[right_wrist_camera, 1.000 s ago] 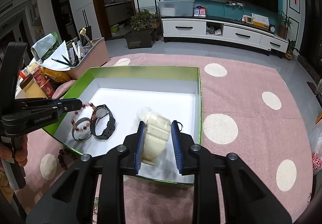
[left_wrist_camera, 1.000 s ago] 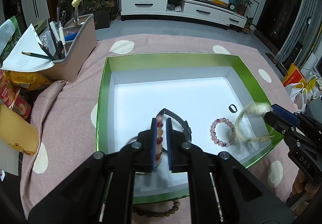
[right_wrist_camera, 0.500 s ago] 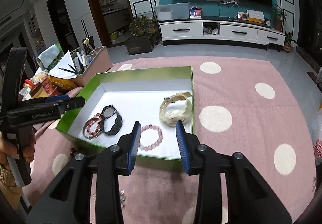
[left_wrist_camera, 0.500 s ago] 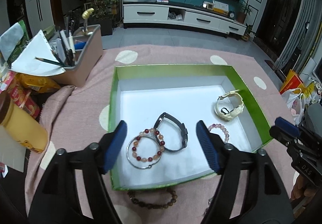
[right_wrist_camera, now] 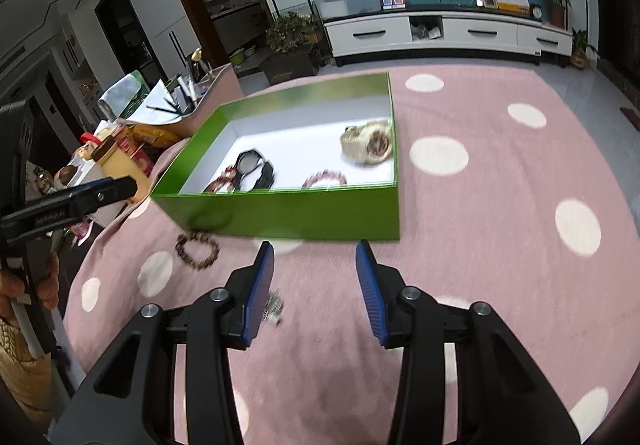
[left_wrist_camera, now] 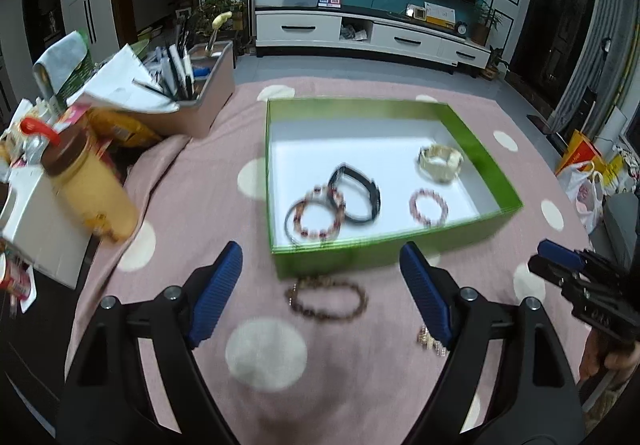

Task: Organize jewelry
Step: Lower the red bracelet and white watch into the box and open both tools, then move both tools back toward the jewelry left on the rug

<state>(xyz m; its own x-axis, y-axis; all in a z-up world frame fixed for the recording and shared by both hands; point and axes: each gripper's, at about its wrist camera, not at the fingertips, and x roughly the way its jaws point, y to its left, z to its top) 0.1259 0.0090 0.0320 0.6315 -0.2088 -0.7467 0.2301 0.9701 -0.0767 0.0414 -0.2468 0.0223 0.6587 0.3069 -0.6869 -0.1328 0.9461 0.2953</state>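
Note:
A green box (left_wrist_camera: 384, 259) (right_wrist_camera: 280, 211) with a white floor holds a red bead bracelet (left_wrist_camera: 318, 215), a black watch (left_wrist_camera: 356, 197) (right_wrist_camera: 252, 169), a pink bead bracelet (left_wrist_camera: 429, 206) (right_wrist_camera: 324, 177) and a cream watch (left_wrist_camera: 440, 163) (right_wrist_camera: 370, 143). A brown bead bracelet (left_wrist_camera: 326, 301) (right_wrist_camera: 198, 249) lies on the pink cloth in front of the box. A small gold piece (left_wrist_camera: 430, 341) (right_wrist_camera: 274, 309) lies nearer me. My left gripper (left_wrist_camera: 322, 293) is open and empty above the brown bracelet. My right gripper (right_wrist_camera: 316, 289) is open and empty, pulled back from the box.
A pink dotted cloth (right_wrist_camera: 480, 245) covers the table. At the left stand a tan pen caddy (left_wrist_camera: 192, 105), a yellow bottle with a brown lid (left_wrist_camera: 86, 185), snack packs and a white box (left_wrist_camera: 36, 241). The room behind has a TV cabinet.
Both grippers let go of their pieces inside the box, opened, and drew back toward me. The red bracelet and the cream watch now lie in the box.

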